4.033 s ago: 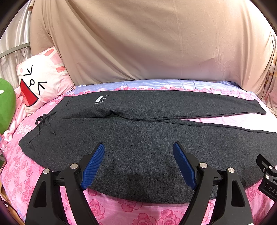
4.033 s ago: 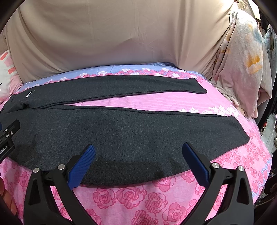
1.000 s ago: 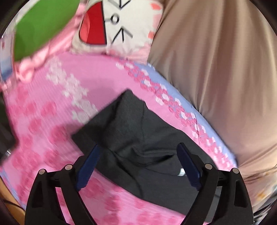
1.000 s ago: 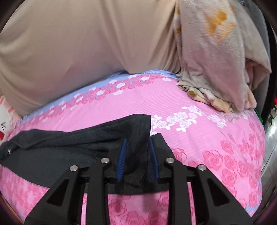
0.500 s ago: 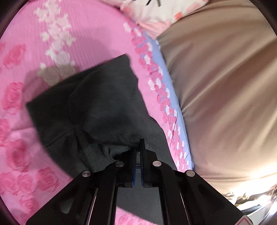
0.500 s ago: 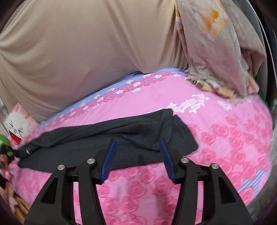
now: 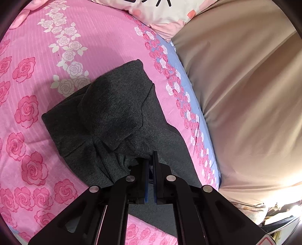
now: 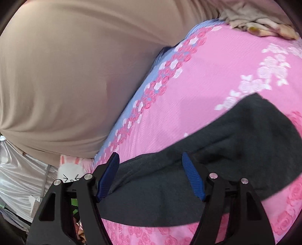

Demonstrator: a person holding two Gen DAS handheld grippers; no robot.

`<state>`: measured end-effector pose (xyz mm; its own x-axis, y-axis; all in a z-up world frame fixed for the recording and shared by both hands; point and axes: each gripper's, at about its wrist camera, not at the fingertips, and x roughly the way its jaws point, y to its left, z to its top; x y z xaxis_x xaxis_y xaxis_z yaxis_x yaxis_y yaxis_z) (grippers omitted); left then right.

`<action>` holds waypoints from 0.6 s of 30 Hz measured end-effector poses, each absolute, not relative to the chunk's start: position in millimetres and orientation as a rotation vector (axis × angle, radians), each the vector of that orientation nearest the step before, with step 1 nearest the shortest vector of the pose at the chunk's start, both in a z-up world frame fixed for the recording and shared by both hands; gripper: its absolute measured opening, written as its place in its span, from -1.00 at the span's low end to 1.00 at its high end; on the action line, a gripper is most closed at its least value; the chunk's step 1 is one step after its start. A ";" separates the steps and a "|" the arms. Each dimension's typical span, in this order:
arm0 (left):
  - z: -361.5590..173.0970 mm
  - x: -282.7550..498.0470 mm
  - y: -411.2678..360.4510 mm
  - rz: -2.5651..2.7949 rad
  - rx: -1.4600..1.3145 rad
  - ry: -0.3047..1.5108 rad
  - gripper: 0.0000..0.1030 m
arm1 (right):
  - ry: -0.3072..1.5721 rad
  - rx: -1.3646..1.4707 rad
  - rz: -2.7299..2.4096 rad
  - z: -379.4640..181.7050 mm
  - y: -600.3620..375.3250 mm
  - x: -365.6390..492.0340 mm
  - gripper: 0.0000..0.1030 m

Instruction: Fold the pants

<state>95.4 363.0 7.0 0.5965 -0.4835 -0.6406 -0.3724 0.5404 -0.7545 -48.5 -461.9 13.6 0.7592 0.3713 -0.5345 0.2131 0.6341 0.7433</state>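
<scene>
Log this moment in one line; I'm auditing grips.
left gripper: shut on pants | right gripper: open above pants | surface: pink bedsheet

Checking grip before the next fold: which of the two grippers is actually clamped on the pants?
The left gripper: its blue pads are pressed together on bunched dark pants. The right gripper hangs wide open above the fabric.

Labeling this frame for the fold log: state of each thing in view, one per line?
left gripper: fingers shut, pinching dark fabric of the pants
right gripper: fingers open, above the pants, holding nothing
pants: dark grey, bunched with one layer lying over another, flat on the bed, not neatly folded
bedsheet: pink rose print, spread under the pants
bunny pillow: at the bed's edge, untouched
</scene>
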 end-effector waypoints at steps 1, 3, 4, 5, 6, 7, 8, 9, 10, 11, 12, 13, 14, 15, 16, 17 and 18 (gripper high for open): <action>7.1 97.0 362.0 -0.080 -1.034 0.980 -0.97 | 0.806 0.870 0.073 8.3 -453.6 -35.8 0.31; 6.5 92.2 364.1 -0.078 -1.027 0.985 -0.97 | 0.892 0.944 0.043 -12.7 -446.7 -20.1 0.18; 6.0 94.5 363.5 -0.076 -1.020 0.990 -0.97 | 0.896 0.946 0.018 -18.2 -445.8 -16.8 0.07; 5.7 95.5 363.8 -0.074 -1.019 0.994 -0.97 | 0.883 0.920 -0.022 -17.9 -446.0 -12.7 -0.27; 5.8 98.2 363.5 -0.073 -1.021 0.996 -0.97 | 0.881 0.875 -0.066 -16.0 -446.1 -9.0 -0.88; 6.5 100.9 363.3 -0.072 -1.023 0.996 -0.97 | 0.865 0.870 -0.078 -13.7 -447.7 -6.5 -0.94; 9.9 104.4 363.1 -0.072 -1.022 0.991 -0.97 | 0.826 0.894 -0.053 -8.4 -450.0 -8.9 -0.94; 15.6 106.0 363.9 -0.076 -1.011 0.984 -0.97 | 0.781 0.894 -0.032 1.1 -451.7 -14.9 -0.95; 22.5 106.0 365.0 -0.081 -0.999 0.973 -0.98 | 0.714 0.859 -0.001 20.6 -449.2 -27.2 -0.95; 32.5 103.6 366.4 -0.092 -0.976 0.964 -0.97 | 0.670 0.822 0.019 36.2 -446.5 -38.4 -0.95; 39.4 99.6 367.1 -0.100 -0.956 0.957 -0.98 | 0.639 0.775 0.035 49.9 -442.0 -53.9 -0.95; 46.1 94.1 368.3 -0.089 -0.917 0.959 -0.97 | 0.625 0.705 0.035 60.2 -434.9 -71.1 -0.95; 50.0 86.9 370.8 -0.067 -0.870 0.966 -0.97 | 0.638 0.635 0.020 61.0 -427.9 -83.7 -0.95; 49.2 82.1 373.5 -0.052 -0.843 0.973 -0.97 | 0.664 0.586 0.010 56.4 -423.6 -93.8 -0.94; 42.4 78.0 377.7 -0.030 -0.823 0.996 -0.97 | 0.722 0.554 0.024 38.0 -419.4 -103.4 -0.86; 30.5 76.4 381.2 -0.004 -0.811 1.031 -0.97 | 0.752 0.552 0.025 27.0 -420.5 -109.9 -0.75; 19.6 76.2 382.6 0.013 -0.800 1.063 -0.97 | 0.789 0.559 0.004 9.3 -423.7 -116.4 -0.59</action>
